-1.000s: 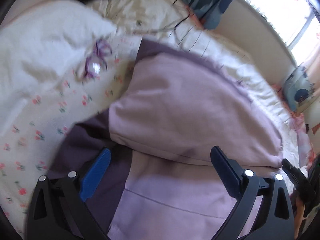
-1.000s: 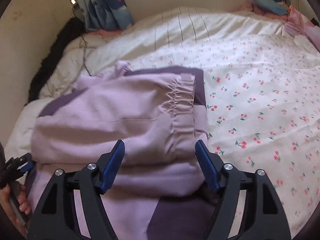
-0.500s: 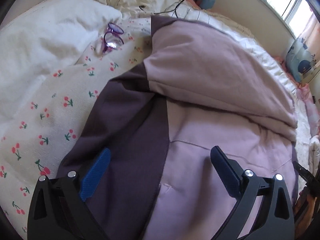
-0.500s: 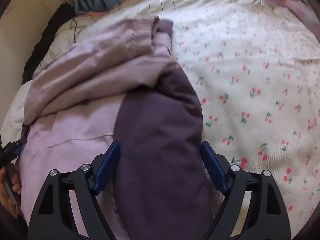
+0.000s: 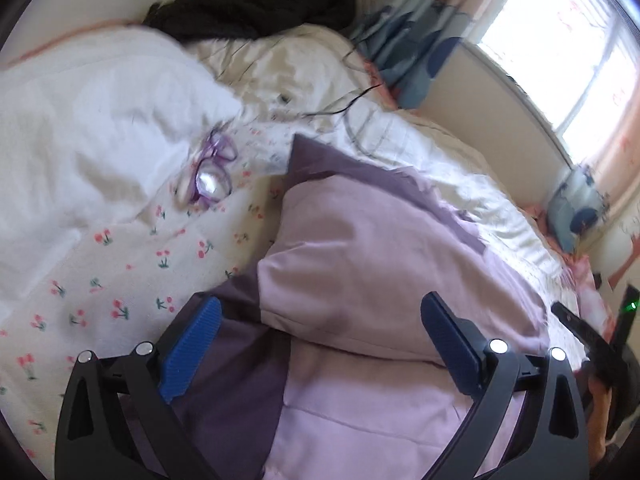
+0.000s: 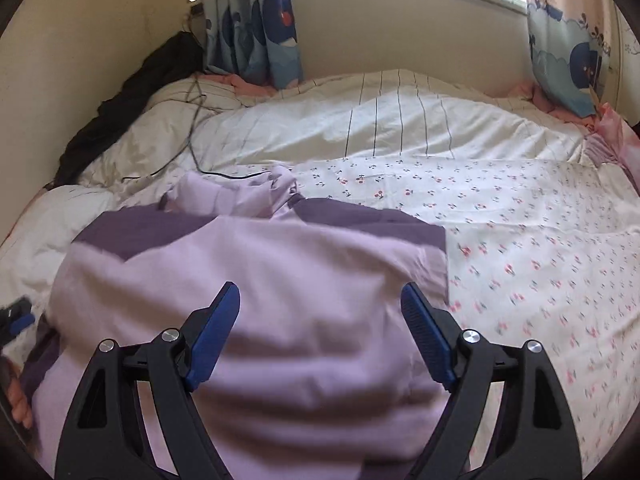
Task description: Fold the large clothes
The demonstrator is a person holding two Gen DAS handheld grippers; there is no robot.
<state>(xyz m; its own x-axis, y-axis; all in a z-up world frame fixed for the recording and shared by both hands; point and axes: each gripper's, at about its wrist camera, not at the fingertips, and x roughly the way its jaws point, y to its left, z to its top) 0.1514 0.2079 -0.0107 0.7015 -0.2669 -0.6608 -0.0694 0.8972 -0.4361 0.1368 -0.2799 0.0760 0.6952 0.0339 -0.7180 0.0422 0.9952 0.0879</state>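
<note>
Garment (image 6: pixel 288 320), lilac with dark purple panels, lies folded on cherry-print bed (image 6: pixel 540 248), near-left. Soft, light, limp; bulky layers may slip. Grip near folded edge through all layers. Left gripper (image 5: pixel 320 344) and right gripper (image 6: pixel 320 332) jaws apart, empty.

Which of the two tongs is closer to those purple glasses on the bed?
Left. The left tongs hang open over the lilac garment, with the purple glasses just beyond, up-left. The right tongs' view shows no glasses at all.
</note>
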